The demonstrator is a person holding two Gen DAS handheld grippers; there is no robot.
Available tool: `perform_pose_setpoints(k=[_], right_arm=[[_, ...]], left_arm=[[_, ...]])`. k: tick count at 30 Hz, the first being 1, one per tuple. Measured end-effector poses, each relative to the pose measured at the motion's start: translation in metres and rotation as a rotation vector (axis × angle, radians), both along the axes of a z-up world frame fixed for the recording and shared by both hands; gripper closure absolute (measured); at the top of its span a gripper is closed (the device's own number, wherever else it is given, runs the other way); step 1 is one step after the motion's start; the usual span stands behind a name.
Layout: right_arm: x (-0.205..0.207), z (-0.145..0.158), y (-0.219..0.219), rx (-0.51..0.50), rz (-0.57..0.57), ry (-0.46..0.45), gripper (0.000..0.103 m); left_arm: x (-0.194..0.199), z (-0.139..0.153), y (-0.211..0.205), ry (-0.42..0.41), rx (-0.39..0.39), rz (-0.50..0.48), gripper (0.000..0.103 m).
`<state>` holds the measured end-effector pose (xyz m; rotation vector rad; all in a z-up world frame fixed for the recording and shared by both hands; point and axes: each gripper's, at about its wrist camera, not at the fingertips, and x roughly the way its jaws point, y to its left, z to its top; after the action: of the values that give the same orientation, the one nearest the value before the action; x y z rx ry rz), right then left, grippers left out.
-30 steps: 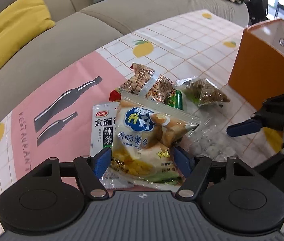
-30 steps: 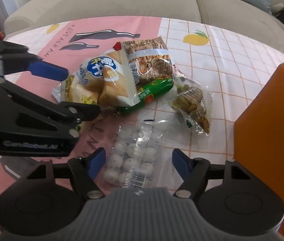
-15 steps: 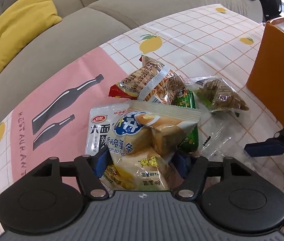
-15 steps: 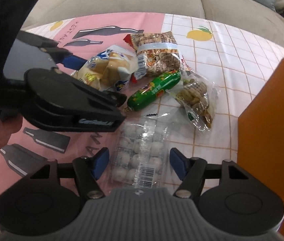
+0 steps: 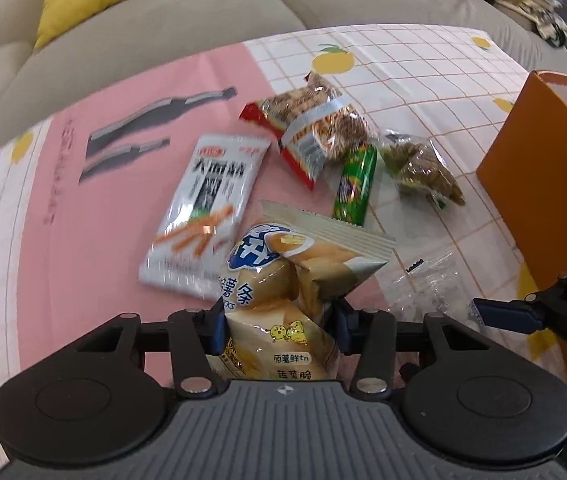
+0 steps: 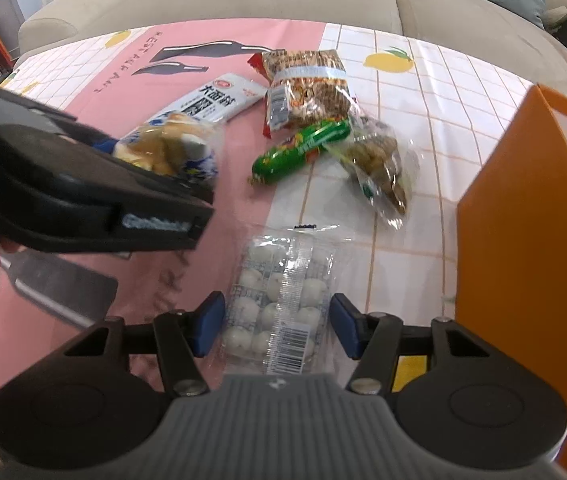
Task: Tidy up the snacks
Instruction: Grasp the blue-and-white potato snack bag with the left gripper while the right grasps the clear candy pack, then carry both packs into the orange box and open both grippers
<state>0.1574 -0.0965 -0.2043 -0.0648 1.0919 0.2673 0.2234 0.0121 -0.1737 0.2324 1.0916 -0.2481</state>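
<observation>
Snacks lie scattered; my left gripper [image 5: 279,326] is closing, pads pressing a beige crinkly potato-stick bag [image 5: 283,296], while my right gripper [image 6: 277,326] closes around a clear packet of white balls [image 6: 279,300], untouched.

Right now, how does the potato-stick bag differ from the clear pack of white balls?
The potato-stick bag is opaque and printed; the clear pack of white balls is see-through. The bag is pinched in the closing left tool; the pack lies flat on the tablecloth, between the closing right tool's fingers, untouched. Both are sealed snacks.
</observation>
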Motion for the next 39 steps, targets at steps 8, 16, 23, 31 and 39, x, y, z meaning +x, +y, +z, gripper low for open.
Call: perform_pose_setpoints(k=[8,16,23,31,39], right_arm=[[-0.024,0.003,-0.007,0.016,0.003,0.007,0.051],[-0.049,0.02,-0.017,0.054,-0.002,-0.031,0.051],[-0.071,0.059,-0.026,0.076,0.016,-0.126,0.051],[-0.094,0.109,-0.049,0.133,-0.002,-0.236,0.051],[-0.109,0.144,-0.094,0.142,-0.05,-0.308,0.051]], left_arm=[[-0.037,0.011,0.017,0.03,-0.106,0.123,0.05],[-0.064,0.034,0.037,0.012,-0.201,0.236,0.05],[-0.084,0.058,0.039,-0.008,-0.244,0.267,0.05],[-0.103,0.091,0.017,-0.051,-0.262,0.22,0.05],[-0.115,0.124,-0.022,-0.087,-0.301,0.13,0.05]])
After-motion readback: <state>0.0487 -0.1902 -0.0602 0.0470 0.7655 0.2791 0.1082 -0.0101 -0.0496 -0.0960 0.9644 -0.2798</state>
